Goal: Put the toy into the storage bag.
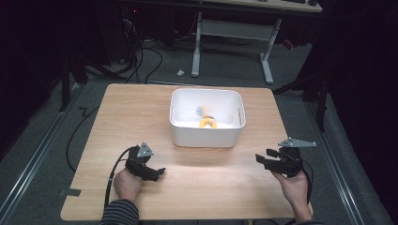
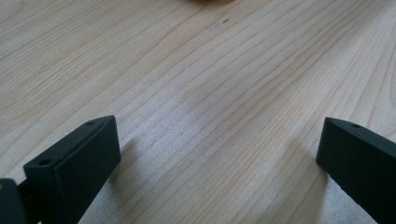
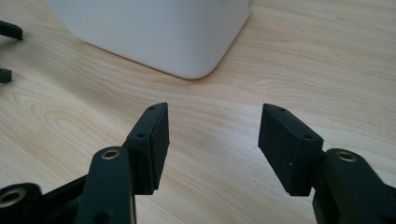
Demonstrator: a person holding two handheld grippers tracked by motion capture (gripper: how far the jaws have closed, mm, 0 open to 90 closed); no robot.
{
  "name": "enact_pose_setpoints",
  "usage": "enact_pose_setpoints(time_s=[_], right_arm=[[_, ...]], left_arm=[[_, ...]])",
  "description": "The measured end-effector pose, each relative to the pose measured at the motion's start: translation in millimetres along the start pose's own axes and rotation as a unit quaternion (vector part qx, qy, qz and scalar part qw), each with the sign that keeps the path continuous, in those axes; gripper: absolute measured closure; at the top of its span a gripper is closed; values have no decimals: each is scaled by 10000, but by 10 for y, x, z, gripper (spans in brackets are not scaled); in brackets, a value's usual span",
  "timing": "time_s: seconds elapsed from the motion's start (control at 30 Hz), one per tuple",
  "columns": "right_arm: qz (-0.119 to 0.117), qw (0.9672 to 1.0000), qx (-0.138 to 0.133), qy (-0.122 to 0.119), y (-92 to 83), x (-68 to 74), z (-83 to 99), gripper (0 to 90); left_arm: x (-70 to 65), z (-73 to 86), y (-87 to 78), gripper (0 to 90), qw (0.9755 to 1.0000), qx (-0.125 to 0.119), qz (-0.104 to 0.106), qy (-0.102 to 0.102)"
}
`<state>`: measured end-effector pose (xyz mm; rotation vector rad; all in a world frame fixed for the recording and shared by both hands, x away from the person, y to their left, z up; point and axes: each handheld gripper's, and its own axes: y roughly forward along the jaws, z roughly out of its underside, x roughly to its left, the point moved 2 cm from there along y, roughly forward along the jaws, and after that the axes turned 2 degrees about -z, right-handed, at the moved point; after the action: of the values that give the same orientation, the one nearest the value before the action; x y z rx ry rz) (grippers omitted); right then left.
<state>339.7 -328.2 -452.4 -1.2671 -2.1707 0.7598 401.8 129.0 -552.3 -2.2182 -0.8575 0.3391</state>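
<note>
Left hand [image 1: 126, 183] low at the near-left of the wooden table [image 1: 141, 108], striped sleeve [image 1: 119, 213] behind it, knuckles resting on the wood. Left gripper [image 1: 159, 172] lies nearly flat, pointing right and slightly away; jaws spread wide, nothing between them, bare wood under them in the left gripper view [image 2: 219, 140]. White bin [image 1: 206, 136] sits mid-table, long axis running left-right, open side up; a yellow toy [image 1: 207, 123] with a bluish bit lies inside near the front wall, orientation too small to tell. Right hand [image 1: 294, 187] at near-right, wrist raised. Right gripper [image 1: 259, 158] points left toward the bin's near-right corner [image 3: 196, 70], well apart from it; jaws about half open, empty [image 3: 212, 140].
</note>
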Motion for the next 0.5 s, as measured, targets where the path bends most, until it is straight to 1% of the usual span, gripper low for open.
enact_pose_setpoints(time_s=[0.1, 0.2, 0.27, 0.33, 0.37, 0.4, 0.43, 0.47, 0.5], right_arm=[[-22, 10000, 38, 26, 46, 2, 30, 434], [-17, 9999, 105, 40, 147, -1, 97, 433], [-7, 9998, 172, 107, 203, -4, 139, 432], [-10, 9997, 195, 118, 235, -4, 162, 431], [6, 9995, 274, 130, 296, 2, 212, 431], [6, 9995, 274, 130, 296, 2, 212, 431], [40, 9995, 303, 67, 329, -6, 237, 430], [92, 9992, 373, 91, 392, -11, 289, 427], [92, 9992, 373, 91, 392, -11, 289, 427]], left_arm=[[0, 0, 0, 0, 10000, 1, 1, -2], [0, 0, 0, 0, 10000, 1, 2, 0], [0, 0, 0, 0, 10000, 1, 0, 1], [0, 0, 0, 0, 10000, 1, 0, 0], [0, 0, 0, 0, 10000, 0, 0, 1], [0, 0, 0, 0, 10000, 0, 0, 1], [0, 0, 0, 0, 10000, 0, -1, 2], [0, 0, 0, 0, 10000, 0, 0, 1], [0, 0, 0, 0, 10000, 1, -1, 2]])
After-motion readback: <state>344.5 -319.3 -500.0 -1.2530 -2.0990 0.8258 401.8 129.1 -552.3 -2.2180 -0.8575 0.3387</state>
